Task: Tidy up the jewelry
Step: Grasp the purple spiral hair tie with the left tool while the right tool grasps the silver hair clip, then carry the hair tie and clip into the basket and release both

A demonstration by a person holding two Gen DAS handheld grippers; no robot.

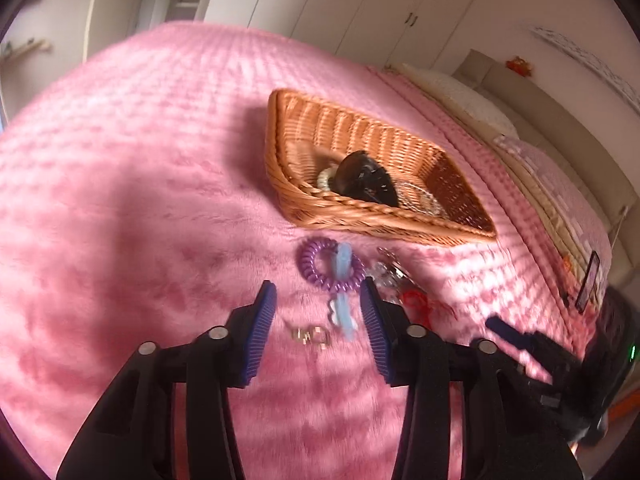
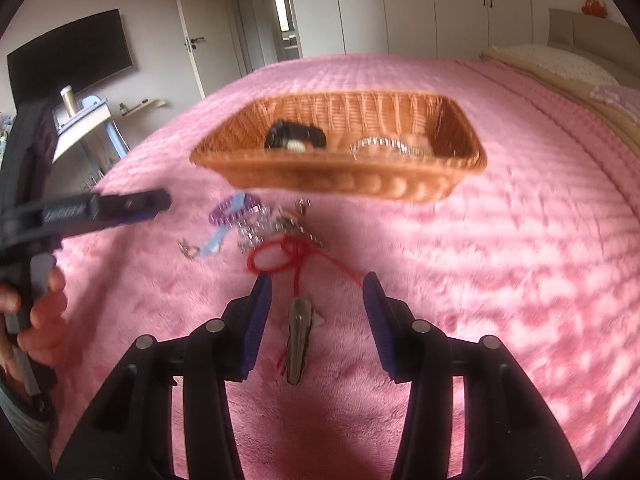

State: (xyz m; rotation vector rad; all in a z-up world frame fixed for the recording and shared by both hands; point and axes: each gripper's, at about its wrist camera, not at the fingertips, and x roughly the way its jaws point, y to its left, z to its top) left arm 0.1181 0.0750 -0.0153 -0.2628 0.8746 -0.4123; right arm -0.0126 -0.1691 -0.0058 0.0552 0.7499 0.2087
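Observation:
A wicker basket [image 1: 384, 220] [image 2: 340, 178] sits on the pink bedspread and holds a black hair piece [image 1: 366, 178] [image 2: 294, 134], a pale ring and a silvery chain [image 2: 376, 146]. In front of it lie a purple coil bracelet [image 1: 330, 264] [image 2: 232, 210], a light blue clip [image 1: 344, 292] [image 2: 220, 236], small gold rings [image 1: 310, 336] [image 2: 188, 250], a silvery chain pile [image 1: 386, 270] [image 2: 280, 228] and a red string [image 2: 280, 258] tied to a metal hair clip [image 2: 298, 344]. My left gripper [image 1: 318, 292] is open over the blue clip. My right gripper [image 2: 316, 284] is open around the hair clip.
The pink plush bedspread [image 2: 500, 280] spreads all around. Pillows and a headboard [image 2: 560, 60] lie to the right. A phone [image 1: 588, 284] lies at the bed's right side. The left gripper [image 2: 104, 208] reaches in from the left in the right wrist view.

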